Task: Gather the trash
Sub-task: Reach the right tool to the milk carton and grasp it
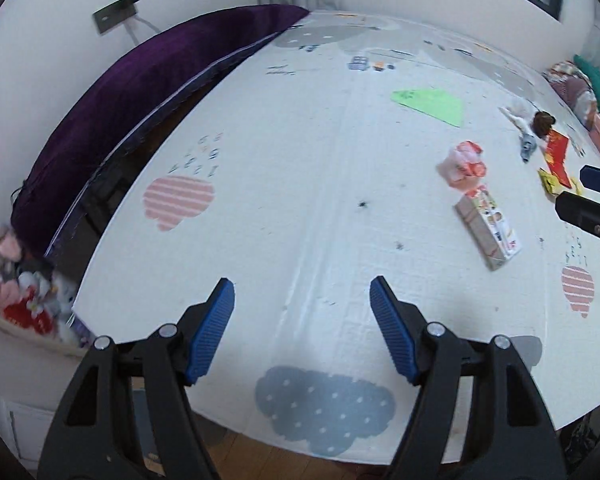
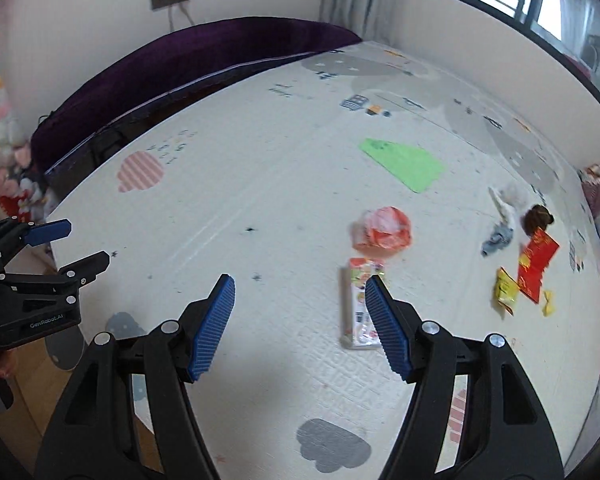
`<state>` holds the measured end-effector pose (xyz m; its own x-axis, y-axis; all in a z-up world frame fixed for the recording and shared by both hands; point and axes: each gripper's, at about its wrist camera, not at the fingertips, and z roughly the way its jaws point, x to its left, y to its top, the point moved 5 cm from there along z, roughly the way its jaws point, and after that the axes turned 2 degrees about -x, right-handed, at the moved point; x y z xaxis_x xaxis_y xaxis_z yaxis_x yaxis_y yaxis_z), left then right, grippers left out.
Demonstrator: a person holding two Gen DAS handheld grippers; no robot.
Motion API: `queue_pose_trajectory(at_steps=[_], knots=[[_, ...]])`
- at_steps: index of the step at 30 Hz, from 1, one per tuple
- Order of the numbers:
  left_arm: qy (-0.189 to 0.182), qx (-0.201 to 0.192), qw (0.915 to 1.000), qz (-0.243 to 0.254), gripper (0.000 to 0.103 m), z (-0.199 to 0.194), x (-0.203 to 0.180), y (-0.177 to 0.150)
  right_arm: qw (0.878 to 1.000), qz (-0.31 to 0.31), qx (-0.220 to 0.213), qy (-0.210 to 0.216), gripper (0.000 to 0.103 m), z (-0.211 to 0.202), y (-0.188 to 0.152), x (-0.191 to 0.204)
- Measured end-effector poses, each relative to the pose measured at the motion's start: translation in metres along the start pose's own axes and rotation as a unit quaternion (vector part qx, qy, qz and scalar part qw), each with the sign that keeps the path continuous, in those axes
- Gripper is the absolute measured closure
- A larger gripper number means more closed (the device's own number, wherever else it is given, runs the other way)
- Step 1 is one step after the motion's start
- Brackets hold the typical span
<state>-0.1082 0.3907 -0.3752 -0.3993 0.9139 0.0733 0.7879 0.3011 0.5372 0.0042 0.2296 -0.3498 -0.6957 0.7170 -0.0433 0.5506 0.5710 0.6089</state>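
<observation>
Trash lies on a white play mat (image 1: 300, 184). A long snack box (image 1: 488, 228) lies right of centre, with a crumpled orange-white bag (image 1: 464, 164) behind it. Further right are a red packet (image 1: 558, 152), a yellow wrapper (image 1: 552, 182), a grey scrap (image 1: 527, 146) and a brown lump (image 1: 543, 121). My left gripper (image 1: 302, 328) is open and empty above the mat's near edge. My right gripper (image 2: 300, 328) is open and empty, its right finger just over the snack box (image 2: 358, 308). The orange bag (image 2: 384, 227), red packet (image 2: 537, 262) and yellow wrapper (image 2: 506, 290) lie beyond.
A green paper sheet (image 1: 430, 105) lies far on the mat. A purple cushion (image 1: 140, 92) runs along the left wall. Stuffed toys (image 1: 24, 292) fill a bin at left. Bedding (image 1: 580, 84) is piled at right. Wooden floor (image 1: 260, 452) shows below the mat.
</observation>
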Motion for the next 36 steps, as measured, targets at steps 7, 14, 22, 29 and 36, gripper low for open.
queue_pose_trajectory(at_steps=[7, 14, 22, 29, 36], knots=[[-0.052, 0.007, 0.9967, 0.062, 0.033, 0.016, -0.087, 0.038, 0.998, 0.066, 0.007, -0.021, 0.038, 0.006, -0.005, -0.059], [-0.069, 0.021, 0.9933, 0.091, 0.033, 0.030, -0.121, 0.064, 0.995, 0.094, 0.021, -0.017, 0.038, 0.025, -0.008, -0.087], [-0.086, 0.050, 0.9877, 0.121, 0.033, 0.077, -0.132, 0.062, 0.994, 0.094, 0.048, -0.022, 0.038, 0.068, -0.027, -0.088], [-0.112, 0.065, 0.9798, 0.152, 0.033, 0.119, -0.135, 0.049, 0.993, 0.097, 0.059, -0.042, 0.038, 0.108, -0.046, -0.081], [-0.122, 0.073, 0.9742, 0.175, 0.033, 0.150, -0.138, 0.040, 0.992, 0.094, 0.072, -0.047, 0.038, 0.145, -0.062, -0.079]])
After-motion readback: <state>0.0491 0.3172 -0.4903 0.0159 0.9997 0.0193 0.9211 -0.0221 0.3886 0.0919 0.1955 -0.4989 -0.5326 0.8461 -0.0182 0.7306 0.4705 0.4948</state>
